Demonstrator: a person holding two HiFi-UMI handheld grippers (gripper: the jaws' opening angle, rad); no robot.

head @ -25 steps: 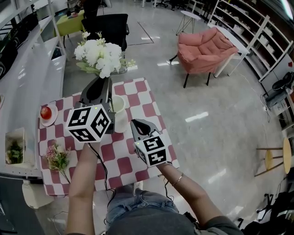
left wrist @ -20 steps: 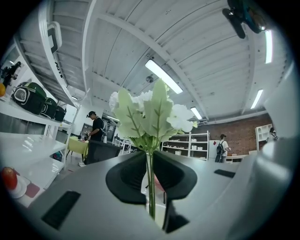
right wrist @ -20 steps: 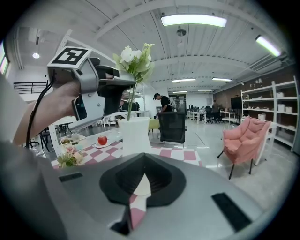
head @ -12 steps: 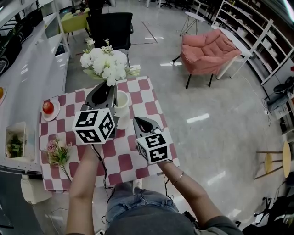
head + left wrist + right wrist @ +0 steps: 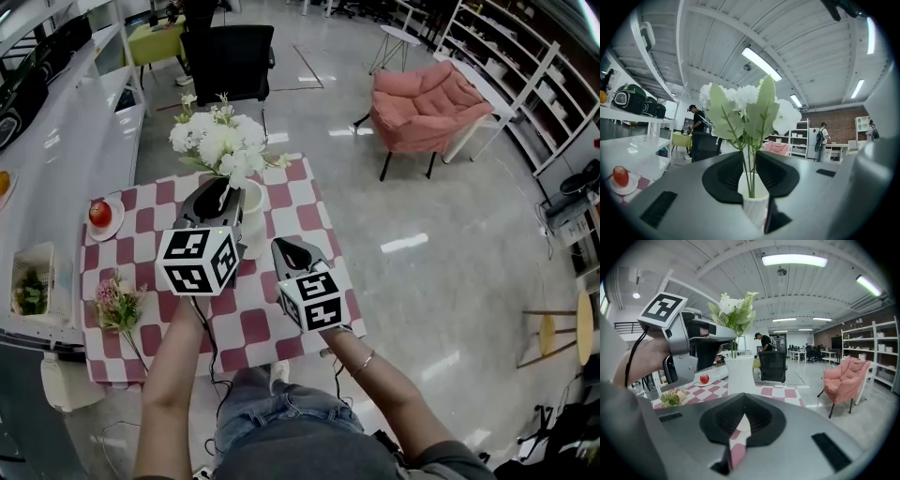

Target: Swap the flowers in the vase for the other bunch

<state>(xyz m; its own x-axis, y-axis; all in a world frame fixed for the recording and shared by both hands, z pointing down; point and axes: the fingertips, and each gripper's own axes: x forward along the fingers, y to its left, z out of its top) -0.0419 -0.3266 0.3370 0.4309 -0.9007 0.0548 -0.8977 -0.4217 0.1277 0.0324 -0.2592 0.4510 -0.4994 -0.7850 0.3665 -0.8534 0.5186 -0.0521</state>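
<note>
Left gripper view: left gripper [image 5: 749, 157] jaws just opening, loose around the white flowers' [image 5: 740, 101] stems [image 5: 750, 176] in the vase [image 5: 756, 206]. Right gripper [image 5: 744, 417] jaws together, empty. Pink bunch [image 5: 117, 305] and apple [image 5: 100, 214] by the tablecloth's [image 5: 281, 202] left edge.

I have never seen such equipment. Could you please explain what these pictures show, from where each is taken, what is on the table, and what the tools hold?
There is no robot: a person holds a two-jaw gripper in each hand. One picture comes from a camera on the person's head, looking down; the other two come from cameras riding on the grippers. On the checked cloth stands a white vase with white flowers; a pink bunch and an apple on a plate lie on the person's left. The jaws of the left gripper have just been opening; the stems stand between them, above the vase. The jaws of the right gripper are together and hold nothing.
</note>
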